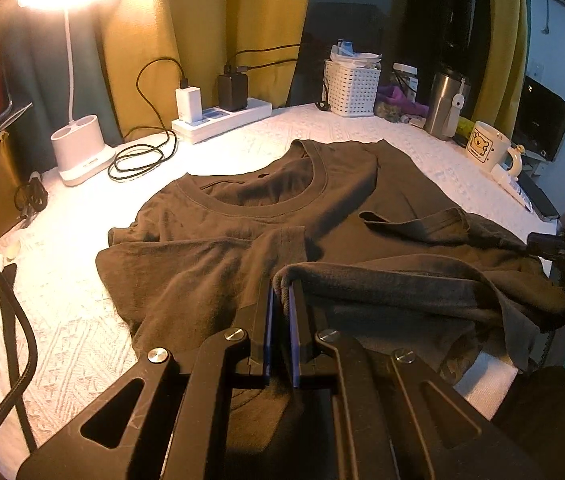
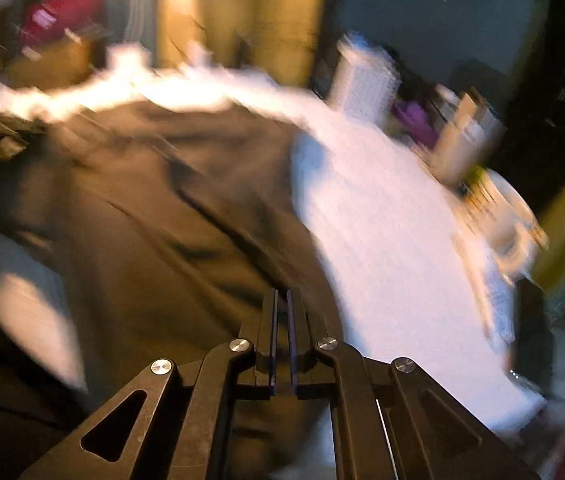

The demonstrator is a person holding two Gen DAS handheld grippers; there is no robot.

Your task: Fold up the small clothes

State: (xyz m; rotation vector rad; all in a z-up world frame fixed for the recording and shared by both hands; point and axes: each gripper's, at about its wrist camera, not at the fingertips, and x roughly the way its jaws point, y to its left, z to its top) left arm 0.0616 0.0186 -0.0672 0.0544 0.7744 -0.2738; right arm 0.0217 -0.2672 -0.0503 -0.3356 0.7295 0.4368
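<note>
A dark brown T-shirt (image 1: 242,208) lies front up on the white textured tabletop (image 1: 62,300), neck hole towards the far side. Its near hem is folded up and lifted. My left gripper (image 1: 281,286) is shut on that hem at the near middle, with cloth bunched over its fingertips. My right gripper (image 1: 558,252) appears at the right edge, where the lifted cloth runs into it. The right wrist view is badly blurred. There the right gripper (image 2: 281,294) has its fingers close together over the T-shirt (image 2: 142,200), near the shirt's right edge.
Along the far edge stand a lit lamp with a white base (image 1: 82,156), a coiled black cable (image 1: 142,160), a power strip with chargers (image 1: 222,118), a white basket (image 1: 352,88), a steel tumbler (image 1: 444,106) and a mug (image 1: 486,148). A phone (image 1: 538,200) lies at the right.
</note>
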